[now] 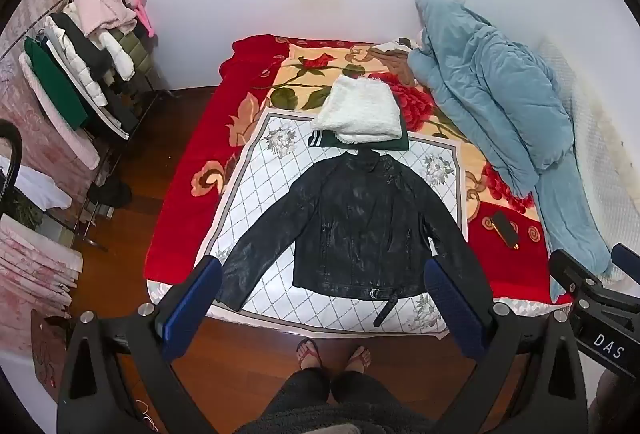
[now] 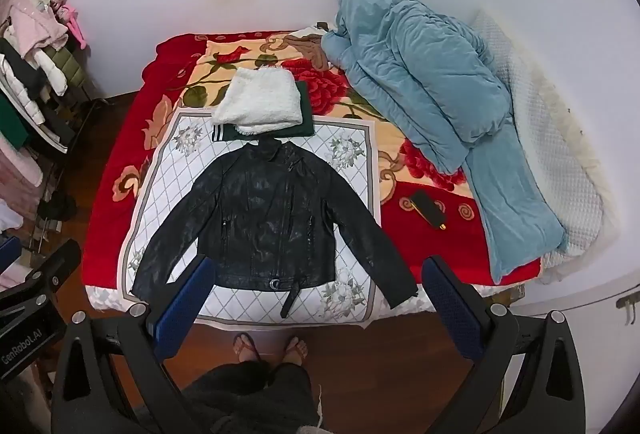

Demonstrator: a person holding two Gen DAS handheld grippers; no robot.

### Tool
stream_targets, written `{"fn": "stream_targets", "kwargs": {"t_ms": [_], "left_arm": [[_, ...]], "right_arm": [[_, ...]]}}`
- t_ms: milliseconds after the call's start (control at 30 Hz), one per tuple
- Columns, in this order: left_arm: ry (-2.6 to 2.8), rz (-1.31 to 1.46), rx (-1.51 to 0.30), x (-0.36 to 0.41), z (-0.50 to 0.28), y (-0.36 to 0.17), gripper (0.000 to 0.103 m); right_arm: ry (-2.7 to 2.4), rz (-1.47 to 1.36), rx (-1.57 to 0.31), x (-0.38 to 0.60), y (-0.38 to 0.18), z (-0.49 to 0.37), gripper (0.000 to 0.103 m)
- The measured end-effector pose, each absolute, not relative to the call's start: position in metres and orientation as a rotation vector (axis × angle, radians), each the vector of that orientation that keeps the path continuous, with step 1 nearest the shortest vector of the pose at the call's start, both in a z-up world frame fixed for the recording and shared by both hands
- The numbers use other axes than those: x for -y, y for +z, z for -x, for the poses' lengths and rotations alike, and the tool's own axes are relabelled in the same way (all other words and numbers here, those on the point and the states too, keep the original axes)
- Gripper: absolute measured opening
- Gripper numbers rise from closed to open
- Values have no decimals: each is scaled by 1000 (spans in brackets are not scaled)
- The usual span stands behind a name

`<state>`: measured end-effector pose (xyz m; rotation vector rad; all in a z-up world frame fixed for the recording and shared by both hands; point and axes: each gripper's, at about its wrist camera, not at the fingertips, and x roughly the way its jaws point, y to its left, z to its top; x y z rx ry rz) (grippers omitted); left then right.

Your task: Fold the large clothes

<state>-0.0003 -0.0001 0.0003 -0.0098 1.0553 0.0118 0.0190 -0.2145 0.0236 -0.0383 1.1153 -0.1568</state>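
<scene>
Black leather jacket spread flat, front up, on white diamond-pattern cloth at near end of bed – sleeves angled out and down to both sides, collar toward far end, belt strap with buckle hanging off hem toward cloth's near edge

Same jacket in right wrist view, same layout, zips visible on chest

Just beyond collar: folded white fluffy garment stacked on folded dark green garment with striped cuff showing at left; green piece touching or nearly touching jacket collar

Left hand-held gripper released, blue pads wide apart, nothing between them – held above floor at foot of bed, well short of jacket. Right hand-held gripper likewise released, empty, raised over bed's near edge

Red floral blanket under the cloth; crumpled blue quilt along right side of bed, by wall. Small black oblong item on red blanket right of jacket, apart from right sleeve – kind of item unclear

Clothes rack loaded with garments left of bed, against wall. Wooden floor; person's feet in sandals at foot of bed, between the gripper fingers in view
</scene>
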Motion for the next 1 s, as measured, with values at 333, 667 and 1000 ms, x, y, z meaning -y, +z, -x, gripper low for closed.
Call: {"fn": "stream_targets", "kwargs": {"t_ms": [333, 667, 1000], "left_arm": [[12, 18, -1058, -3, 0, 3, 103], [13, 25, -1061, -4, -3, 2, 103], [15, 22, -1054, -5, -3, 7, 103]], "right_arm": [[-151, 36, -1115, 212, 23, -17, 103], [-149, 40, -1118, 209, 30, -19, 103], [-145, 43, -1115, 204, 34, -21, 103]]}}
